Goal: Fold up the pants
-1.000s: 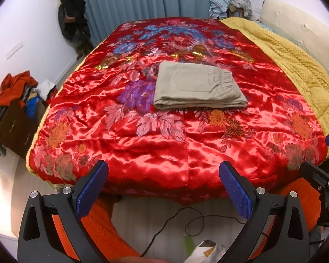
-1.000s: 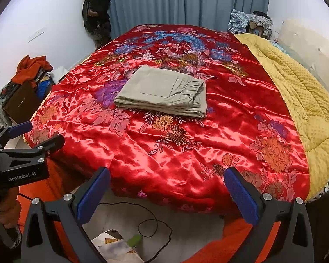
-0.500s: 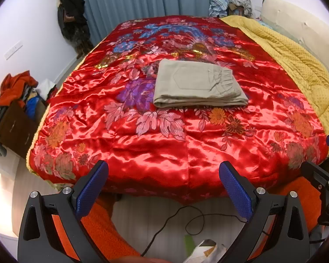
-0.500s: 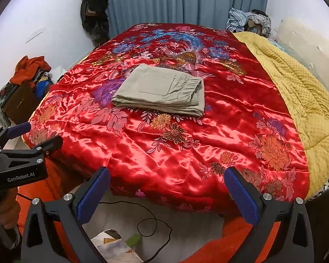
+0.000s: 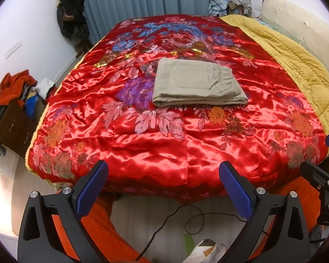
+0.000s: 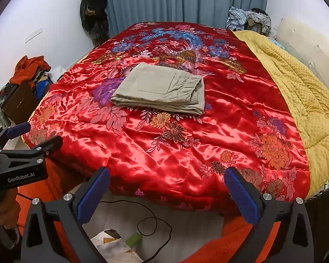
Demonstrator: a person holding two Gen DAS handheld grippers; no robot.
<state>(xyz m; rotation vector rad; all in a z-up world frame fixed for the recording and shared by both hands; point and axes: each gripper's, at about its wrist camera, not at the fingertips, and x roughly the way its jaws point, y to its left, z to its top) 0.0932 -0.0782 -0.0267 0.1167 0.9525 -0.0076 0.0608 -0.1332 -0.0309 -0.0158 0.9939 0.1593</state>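
One quilt (image 5: 164,149), red satin, spread flat, with a yellow blanket (image 5: 296,65) along its right side. Checked against the views of a second ago: no shift in the cloth, same creases, no more than a slight drift in the right wrist view. Read as folding finished, or as good as. No further fold judged necessary, and no reach towards the garment under way.

Pants (image 5: 197,83): lying at mid-quilt, folded into a flat, compact rectangle. Waistband to the right, edges roughly square, layers stacked evenly. Touched by nothing.

Left gripper (image 5: 163,166): held back past the near edge of the quilt, above the floor, well apart from the pants. Right gripper (image 6: 166,172): likewise held back, beside the left, also well apart from the pants.

Fingers (image 5: 92,190), left: spread wide, blue pads facing each other across an empty gap. Fingers (image 6: 241,195), right: the same wide spread. Nothing gripped and nothing touched on either side.
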